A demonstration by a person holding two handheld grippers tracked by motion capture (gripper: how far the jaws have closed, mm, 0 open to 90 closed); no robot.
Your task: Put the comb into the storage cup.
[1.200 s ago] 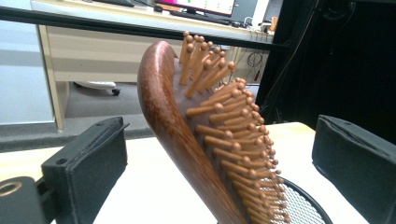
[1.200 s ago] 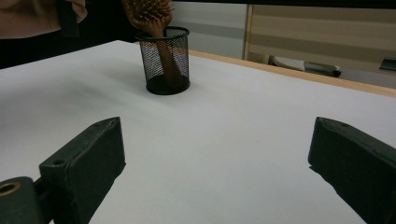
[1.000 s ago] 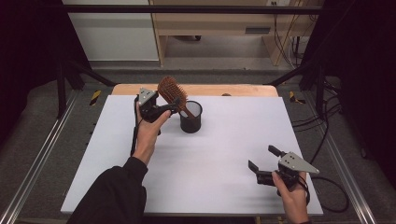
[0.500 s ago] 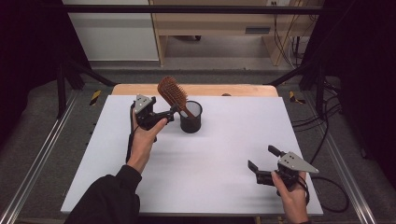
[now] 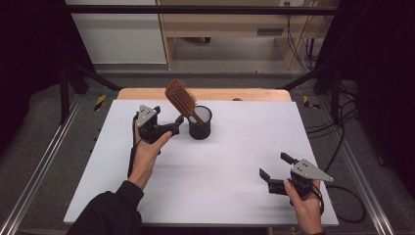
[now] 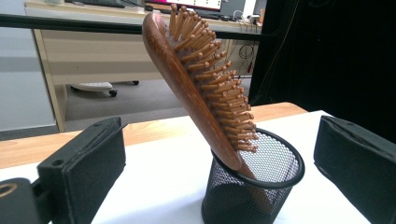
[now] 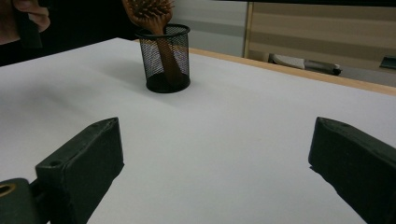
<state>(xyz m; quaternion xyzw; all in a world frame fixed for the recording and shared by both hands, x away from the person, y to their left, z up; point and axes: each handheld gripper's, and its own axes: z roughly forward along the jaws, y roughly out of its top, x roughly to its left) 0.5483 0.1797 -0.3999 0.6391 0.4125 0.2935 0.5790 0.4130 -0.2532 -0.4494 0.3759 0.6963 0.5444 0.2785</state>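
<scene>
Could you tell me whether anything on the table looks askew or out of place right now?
Only mildly: the wooden hairbrush stands handle-down in the black mesh cup and leans steeply against its rim, head well above it. The cup is upright; nothing looks spilled or damaged. Both grippers are open and clear of it.

No readable text, label, brand or number on anything in view

The hairbrush (image 6: 201,88) handle's lower end is hidden inside the mesh cup (image 6: 252,191).
</scene>
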